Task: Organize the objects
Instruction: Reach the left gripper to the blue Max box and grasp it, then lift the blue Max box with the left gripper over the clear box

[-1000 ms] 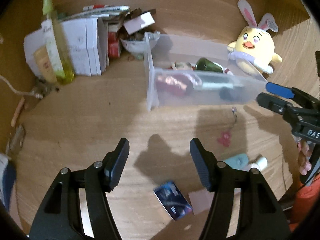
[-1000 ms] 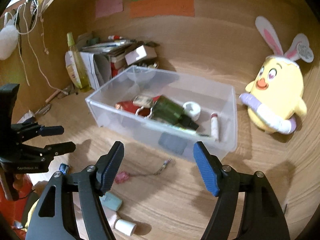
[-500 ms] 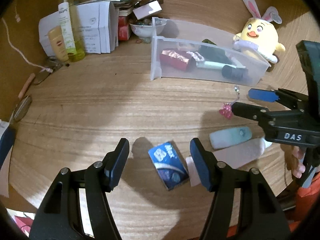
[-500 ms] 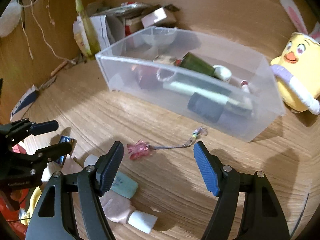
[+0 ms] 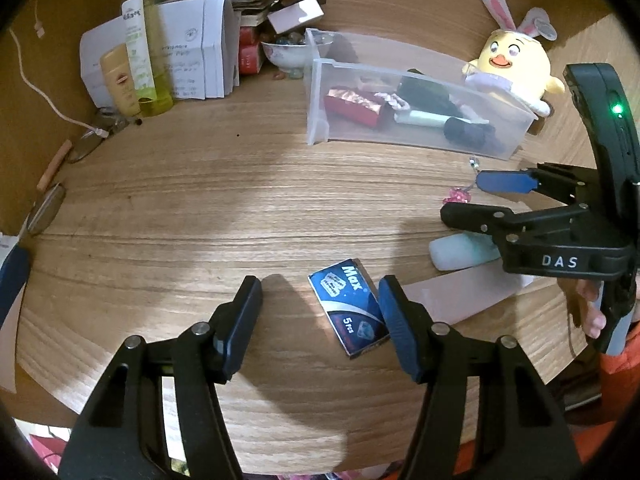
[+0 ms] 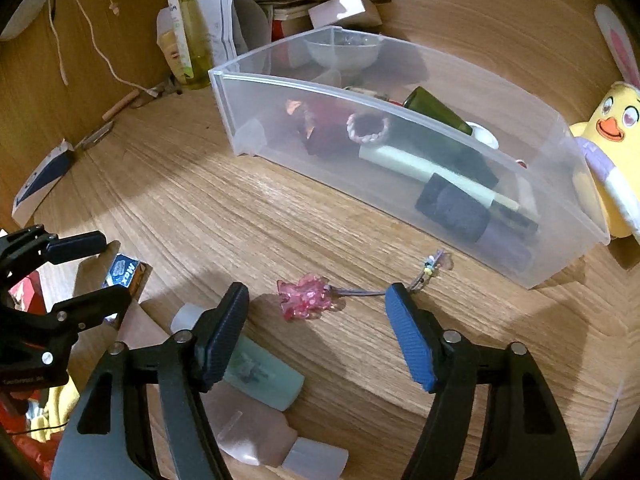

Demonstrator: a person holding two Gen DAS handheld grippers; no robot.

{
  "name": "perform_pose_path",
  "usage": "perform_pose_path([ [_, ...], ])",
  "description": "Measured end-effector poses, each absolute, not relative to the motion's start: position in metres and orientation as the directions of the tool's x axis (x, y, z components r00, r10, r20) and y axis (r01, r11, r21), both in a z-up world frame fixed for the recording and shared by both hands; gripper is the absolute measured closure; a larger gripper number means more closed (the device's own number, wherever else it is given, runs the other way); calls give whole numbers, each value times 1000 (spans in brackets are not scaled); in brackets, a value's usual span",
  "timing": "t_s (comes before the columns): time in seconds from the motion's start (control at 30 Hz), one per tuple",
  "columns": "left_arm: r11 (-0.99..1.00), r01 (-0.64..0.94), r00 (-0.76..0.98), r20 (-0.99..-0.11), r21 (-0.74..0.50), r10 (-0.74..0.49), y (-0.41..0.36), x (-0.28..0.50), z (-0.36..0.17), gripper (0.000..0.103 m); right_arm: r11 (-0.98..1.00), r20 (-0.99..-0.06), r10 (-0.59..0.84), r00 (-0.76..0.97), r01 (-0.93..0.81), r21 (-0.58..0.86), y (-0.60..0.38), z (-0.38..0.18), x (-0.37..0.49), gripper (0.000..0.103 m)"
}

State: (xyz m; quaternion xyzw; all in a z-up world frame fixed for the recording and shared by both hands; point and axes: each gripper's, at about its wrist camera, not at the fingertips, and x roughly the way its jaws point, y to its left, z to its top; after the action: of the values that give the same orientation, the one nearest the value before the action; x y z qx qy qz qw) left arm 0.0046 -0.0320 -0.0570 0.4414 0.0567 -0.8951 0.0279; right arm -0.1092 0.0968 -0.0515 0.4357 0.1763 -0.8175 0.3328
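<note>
Hovering above the wooden tabletop (image 5: 168, 216), the left gripper (image 5: 320, 312) has its jaws spread, pinching nothing; a small blue card box (image 5: 348, 312) marked "Max" lies flat on the wood between its fingers, close against the right-hand one, with no pad pressing it. The right gripper (image 6: 316, 332) hangs over a pink charm (image 6: 306, 296) on a thin beaded cord; its jaws are closing, the charm lies between them, and the pads are not touching it. The cord trails away past the blue fingertip toward the clear plastic bin (image 6: 400, 148).

That bin stands just beyond the charm, its long near wall facing the right gripper. Inside lie a dark green bottle (image 6: 434, 114), a pale tube (image 6: 432, 170), a dark cap, a red packet and a small white pot. A yellow chick plush (image 5: 514, 66) with rabbit ears sits against the bin's far end.

Near the table's front edge, beside the right gripper's dark finger, lie a mint-green flat bottle (image 6: 266, 376) and a pale pink tube (image 6: 256, 436) with a white cap, the pink one partly under the green one.

At the back corner stand a tall yellow-green spray bottle (image 5: 146, 56), folded white papers (image 5: 196, 48), a small bowl (image 5: 292, 54) and stacked boxes. A white cable (image 5: 44, 96) runs down the side wall.
</note>
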Motion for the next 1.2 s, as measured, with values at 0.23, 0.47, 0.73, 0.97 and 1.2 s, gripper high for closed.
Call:
perform_pose_path([
  [0.23, -986, 127, -593, -805, -108, 12, -53, 2, -55, 45, -718, -824, -386, -414, 696, -14, 95, -51, -108, 56],
  [0.47, -990, 117, -603, -797, -81, -6, -41, 7, -57, 47, -700, -816, -402, -416, 713, -18, 90, -50, -103, 74],
  [0.73, -995, 84, -623, -782, -51, -13, -35, 1, -58, 76, -700, -798, -416, -436, 714, -25, 90, -45, -98, 77],
  [0.97, -992, 98, -634, -773, -81, 1, -37, -5, -53, 76, -724, -760, -445, -473, 690, -6, 104, -25, -100, 77],
  [1.2, -990, 91, -677, -735, -112, 21, -36, -15, -37, 76, -746, -712, -468, -524, 666, 0, 115, -1, -103, 77],
])
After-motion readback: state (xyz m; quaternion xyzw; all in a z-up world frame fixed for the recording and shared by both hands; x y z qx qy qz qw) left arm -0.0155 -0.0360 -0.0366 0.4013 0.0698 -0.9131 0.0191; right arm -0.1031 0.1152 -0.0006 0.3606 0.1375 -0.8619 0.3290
